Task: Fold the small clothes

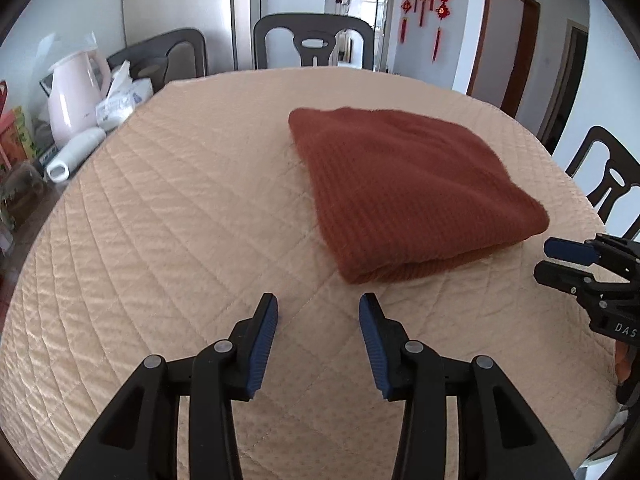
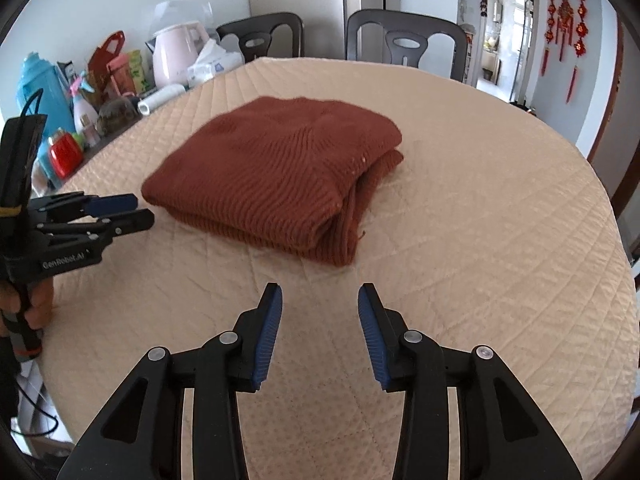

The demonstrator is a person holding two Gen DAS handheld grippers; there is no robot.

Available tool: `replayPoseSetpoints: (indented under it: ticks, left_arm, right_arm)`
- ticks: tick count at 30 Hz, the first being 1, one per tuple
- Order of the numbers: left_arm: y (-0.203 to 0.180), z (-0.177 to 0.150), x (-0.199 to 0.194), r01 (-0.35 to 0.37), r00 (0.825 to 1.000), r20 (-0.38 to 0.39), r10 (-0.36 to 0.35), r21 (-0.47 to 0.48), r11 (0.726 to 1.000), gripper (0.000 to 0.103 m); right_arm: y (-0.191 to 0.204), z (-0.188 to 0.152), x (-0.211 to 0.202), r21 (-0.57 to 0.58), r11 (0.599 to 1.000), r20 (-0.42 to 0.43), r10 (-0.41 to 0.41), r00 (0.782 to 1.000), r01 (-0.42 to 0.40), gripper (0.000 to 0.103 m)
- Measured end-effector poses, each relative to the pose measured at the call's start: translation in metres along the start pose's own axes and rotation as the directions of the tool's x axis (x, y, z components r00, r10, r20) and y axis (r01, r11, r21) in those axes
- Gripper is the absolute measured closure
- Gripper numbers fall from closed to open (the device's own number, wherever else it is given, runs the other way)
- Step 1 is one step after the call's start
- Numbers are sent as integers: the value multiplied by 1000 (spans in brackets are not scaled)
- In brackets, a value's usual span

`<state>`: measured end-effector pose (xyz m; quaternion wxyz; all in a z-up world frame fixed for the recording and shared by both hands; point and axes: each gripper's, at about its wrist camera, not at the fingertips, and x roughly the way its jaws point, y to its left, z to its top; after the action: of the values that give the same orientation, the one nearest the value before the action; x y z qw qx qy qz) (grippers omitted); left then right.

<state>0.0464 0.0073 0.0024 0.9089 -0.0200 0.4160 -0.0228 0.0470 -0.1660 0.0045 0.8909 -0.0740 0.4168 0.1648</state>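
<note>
A rust-brown knitted garment (image 1: 404, 188) lies folded into a thick rectangle on the beige quilted tablecloth (image 1: 160, 240). It also shows in the right wrist view (image 2: 276, 172), with its layered edges facing the right. My left gripper (image 1: 318, 306) is open and empty, above the cloth just in front of the garment's near corner. My right gripper (image 2: 320, 298) is open and empty, a short way in front of the garment. Each gripper shows in the other's view: the right one (image 1: 546, 258) and the left one (image 2: 142, 208), both near the garment's sides.
Along the table's left edge stand a pink kettle (image 1: 76, 96), a tissue pack (image 1: 120, 100), a white roll (image 1: 74, 152), a blue thermos (image 2: 40, 92) and small bottles. Dark chairs (image 1: 316, 40) stand around the far side and right (image 1: 612, 176).
</note>
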Motion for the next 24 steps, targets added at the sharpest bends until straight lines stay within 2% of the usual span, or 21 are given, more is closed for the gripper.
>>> replayPoseSetpoints:
  ticks: [2, 10, 24]
  left_arm:
    - [0, -1, -1, 6, 1000, 2, -6, -2, 1000, 56]
    - [-6, -2, 2, 2, 1000, -5, -1, 28, 1000, 47]
    - [-6, -3, 2, -7, 1000, -7, 7, 33, 999, 43]
  right_arm:
    - [0, -2, 5, 0, 1000, -25, -10, 1000, 10, 62]
    - [0, -5, 5, -1, 1000, -24, -15, 1000, 15, 61]
    - [0, -5, 5, 0, 1000, -24, -14, 1000, 14, 60]
